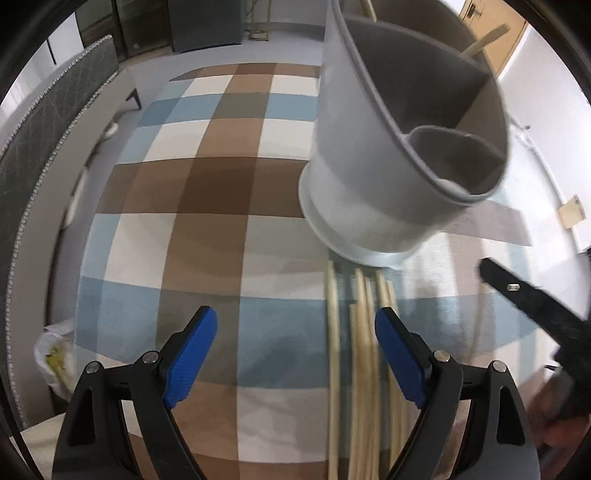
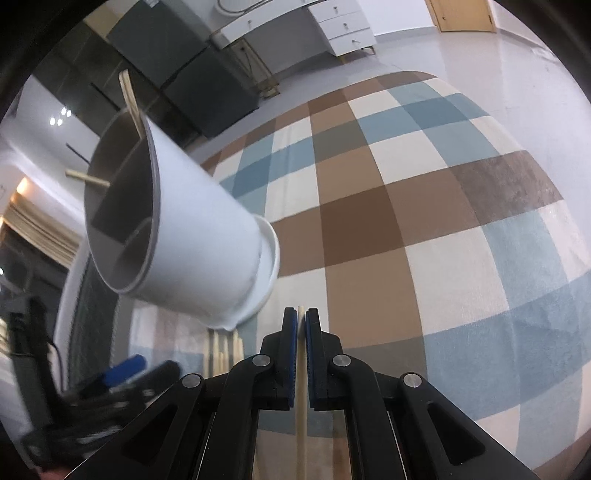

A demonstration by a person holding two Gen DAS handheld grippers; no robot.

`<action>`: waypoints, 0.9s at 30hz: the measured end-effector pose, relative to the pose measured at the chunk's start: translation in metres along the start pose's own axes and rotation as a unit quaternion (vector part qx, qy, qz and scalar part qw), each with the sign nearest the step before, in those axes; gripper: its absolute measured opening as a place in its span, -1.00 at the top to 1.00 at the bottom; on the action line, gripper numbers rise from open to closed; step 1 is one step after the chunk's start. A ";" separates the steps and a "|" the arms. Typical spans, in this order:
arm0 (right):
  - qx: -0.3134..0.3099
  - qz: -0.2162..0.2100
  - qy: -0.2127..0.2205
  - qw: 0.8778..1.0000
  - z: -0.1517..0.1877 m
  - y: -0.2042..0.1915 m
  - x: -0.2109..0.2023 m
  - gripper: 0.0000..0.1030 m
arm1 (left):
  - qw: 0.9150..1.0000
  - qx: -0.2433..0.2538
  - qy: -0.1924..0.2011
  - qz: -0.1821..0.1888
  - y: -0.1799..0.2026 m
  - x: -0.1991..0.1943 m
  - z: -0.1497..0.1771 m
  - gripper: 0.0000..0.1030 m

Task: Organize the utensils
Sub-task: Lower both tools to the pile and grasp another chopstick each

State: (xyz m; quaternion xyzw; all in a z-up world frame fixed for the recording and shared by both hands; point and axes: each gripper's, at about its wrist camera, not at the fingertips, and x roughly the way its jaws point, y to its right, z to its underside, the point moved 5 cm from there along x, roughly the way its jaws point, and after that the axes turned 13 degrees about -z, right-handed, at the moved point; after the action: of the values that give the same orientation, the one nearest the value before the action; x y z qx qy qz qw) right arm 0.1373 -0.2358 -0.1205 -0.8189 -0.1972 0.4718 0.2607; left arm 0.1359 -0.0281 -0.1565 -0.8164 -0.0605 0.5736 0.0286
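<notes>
A white utensil holder (image 1: 369,192) with grey inner compartments stands on the checked rug, with wooden sticks (image 1: 484,40) poking out of its far compartment. Several loose chopsticks (image 1: 360,332) lie on the rug just in front of its base. My left gripper (image 1: 295,312) hovers open above them, its right pad (image 1: 397,354) over the bundle and nothing between the pads. In the right wrist view my right gripper (image 2: 301,314) is shut on a single chopstick (image 2: 301,417), lifted beside the holder (image 2: 199,236). The other chopsticks (image 2: 221,343) stay on the rug below.
The blue, brown and cream checked rug (image 1: 207,184) spreads to the left and behind. A grey padded board (image 1: 40,140) borders it on the left, with a plastic bag (image 1: 51,354) near its foot. A white dresser (image 2: 343,22) and a wooden door (image 2: 463,14) stand farther off.
</notes>
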 end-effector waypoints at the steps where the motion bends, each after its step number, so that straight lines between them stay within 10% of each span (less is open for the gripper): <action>1: 0.000 0.002 0.009 1.000 -0.002 0.000 -0.003 0.92 | 1.000 -0.001 -0.004 -0.011 -0.001 0.003 0.000 -0.63; 12: 0.011 -0.029 0.042 0.999 -0.010 -0.004 -0.017 0.92 | 0.999 0.006 -0.023 -0.030 0.005 0.017 0.007 -0.59; 27: 0.011 -0.034 0.051 0.998 -0.013 -0.005 -0.021 0.92 | 0.999 0.025 -0.024 -0.031 0.024 0.018 -0.003 0.43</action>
State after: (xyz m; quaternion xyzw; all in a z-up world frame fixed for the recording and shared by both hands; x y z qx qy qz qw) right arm 0.1382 -0.2467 -0.0983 -0.8315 -0.2062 0.4228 0.2956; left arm 0.1465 -0.0500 -0.1747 -0.7994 -0.0722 0.5928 0.0651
